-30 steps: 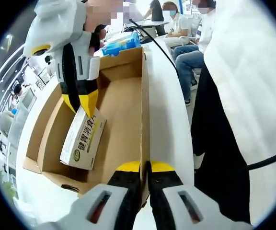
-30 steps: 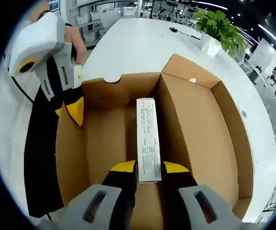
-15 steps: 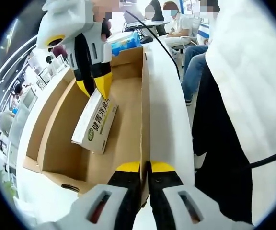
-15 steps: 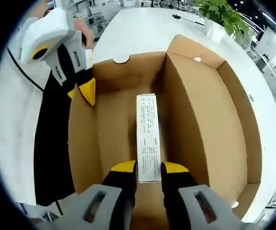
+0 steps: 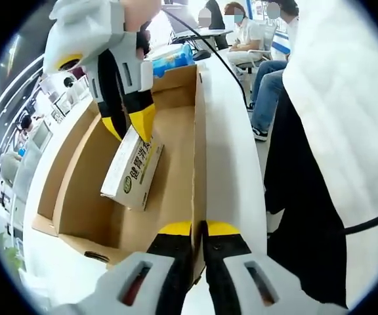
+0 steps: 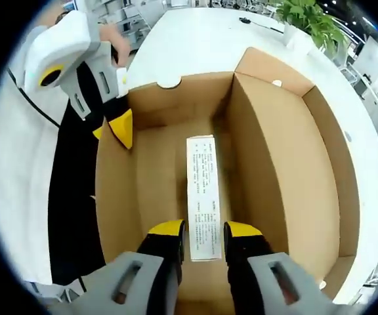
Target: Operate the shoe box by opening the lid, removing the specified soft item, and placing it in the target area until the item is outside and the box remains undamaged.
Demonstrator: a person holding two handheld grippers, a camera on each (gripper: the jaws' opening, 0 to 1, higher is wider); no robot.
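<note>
An open brown cardboard shoe box [image 5: 176,157] lies on a white table, its lid [image 6: 287,164] folded out flat beside it. A small white carton with green print [image 5: 133,167] hangs tilted inside the box, one end up. My right gripper [image 5: 128,126] is shut on that upper end. In the right gripper view the carton [image 6: 202,190] runs forward from between my right gripper's [image 6: 204,230] yellow-tipped jaws, above the box floor [image 6: 156,170]. My left gripper [image 5: 199,228] is shut on the top edge of the box's near wall, and the left gripper [image 6: 109,130] also appears at that wall's far end.
The white table [image 6: 195,46] stretches beyond the box, with a potted plant [image 6: 307,26] at its far end. A blue packet [image 5: 166,62] lies past the box. Seated people [image 5: 248,33] are behind. A person's black-and-white clothing [image 5: 320,164] stands close beside the box wall.
A second ago the carton lay low in the box; my right gripper has lifted its upper end and tilted it. Since half a second ago it has hardly moved. My left gripper stays put.
</note>
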